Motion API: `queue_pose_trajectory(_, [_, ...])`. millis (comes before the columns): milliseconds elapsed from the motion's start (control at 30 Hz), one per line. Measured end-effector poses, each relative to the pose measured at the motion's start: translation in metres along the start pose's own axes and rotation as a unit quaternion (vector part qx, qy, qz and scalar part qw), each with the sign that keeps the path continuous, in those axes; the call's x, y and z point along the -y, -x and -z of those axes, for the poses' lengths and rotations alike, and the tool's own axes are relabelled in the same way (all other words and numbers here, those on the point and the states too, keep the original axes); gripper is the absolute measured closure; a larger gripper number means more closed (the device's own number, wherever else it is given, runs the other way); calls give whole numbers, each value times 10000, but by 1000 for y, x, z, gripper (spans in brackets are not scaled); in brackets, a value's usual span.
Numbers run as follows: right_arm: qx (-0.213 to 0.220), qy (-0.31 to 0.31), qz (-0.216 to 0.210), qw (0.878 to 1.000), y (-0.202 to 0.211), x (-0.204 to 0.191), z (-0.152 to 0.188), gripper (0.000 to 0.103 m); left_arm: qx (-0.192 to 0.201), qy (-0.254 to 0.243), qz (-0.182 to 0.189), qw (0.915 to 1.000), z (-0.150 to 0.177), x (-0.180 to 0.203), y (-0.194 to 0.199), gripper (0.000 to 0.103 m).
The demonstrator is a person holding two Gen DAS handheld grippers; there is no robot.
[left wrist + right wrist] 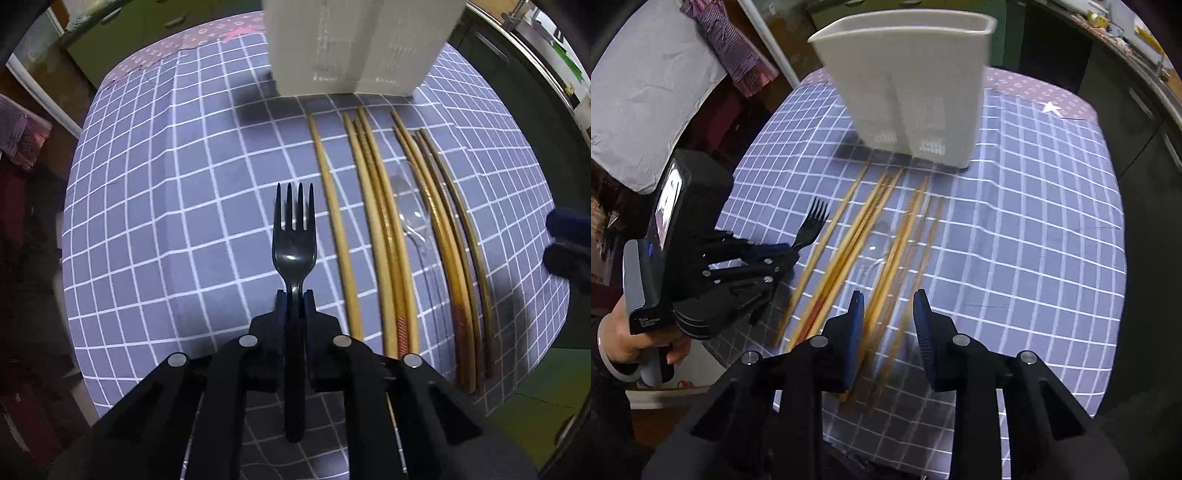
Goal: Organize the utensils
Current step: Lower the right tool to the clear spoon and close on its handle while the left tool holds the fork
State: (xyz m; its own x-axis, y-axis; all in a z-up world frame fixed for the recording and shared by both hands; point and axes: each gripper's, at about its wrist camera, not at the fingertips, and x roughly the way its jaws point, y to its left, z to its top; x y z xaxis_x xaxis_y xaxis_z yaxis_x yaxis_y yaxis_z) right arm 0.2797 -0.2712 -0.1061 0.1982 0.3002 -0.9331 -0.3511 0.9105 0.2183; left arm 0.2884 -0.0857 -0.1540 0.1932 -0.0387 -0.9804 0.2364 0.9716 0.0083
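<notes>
Left hand-held gripper (pixel 294 295) clenched on the black plastic fork (pixel 294 236), pads pinching the neck just below the tines; handle runs back between the fingers, tines point away toward the holder. In the right wrist view the same unit (pixel 790 251) sits at the left, a person's hand (pixel 635 347) on its grey grip; small white print on the grip reads "Data Acquisition System". A lit screen on its body is too blurred to read.

Right hand-held gripper (pixel 888 317) not grasping anything: blue ribbed fingers (pixel 855 325) stand apart over the near ends of the chopsticks (pixel 886 258), some sticks lie in the gap, pads not pressing them. Sticks motion-blurred here.

Chopsticks (pixel 384 229) lie side by side on the bench (pixel 166 206), to the right of the fork, roughly parallel, far ends toward the holder. Two carry red-patterned bands near the close ends. A clear plastic spoon (pixel 413 221) lies among them, hard to make out.

White plastic utensil holder (pixel 908 85) stands upright at the far side, two compartments, slotted vents low on the wall. Bench cover is grey-blue cloth with a white grid; the far edge shows a pinkish printed cloth (pixel 1034 90), pattern unreadable.
</notes>
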Motion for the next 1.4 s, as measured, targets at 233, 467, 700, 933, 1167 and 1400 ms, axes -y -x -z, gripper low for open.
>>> queue_pose_trajectory(233, [-620,-64,-9,9981,-42,-17,-14,84,122,171,37,9998,1,-21,7,94])
queue_pose_trajectory(467, [-955,-411,121,9945,-68,-16,-23,84,274,143,99,9995,4,-28,14,94])
queue_pose_trajectory(700, [-1059,-580,429,9918,-82,-20,-31,88,348,88,236,9991,22,-37,15,94])
queue_pose_trajectory(933, [-1209,-672,661,9882,-94,-25,-32,90,421,42,321,9986,24,-41,18,94])
queue_pose_trajectory(1167, [-1111,-609,754,9891,-97,-30,-30,92,515,16,391,9979,26,-39,24,94])
queue_pose_trajectory(1400, [-262,-846,-250,9958,-49,-17,-15,93,1232,-81,529,9909,16,-28,88,94])
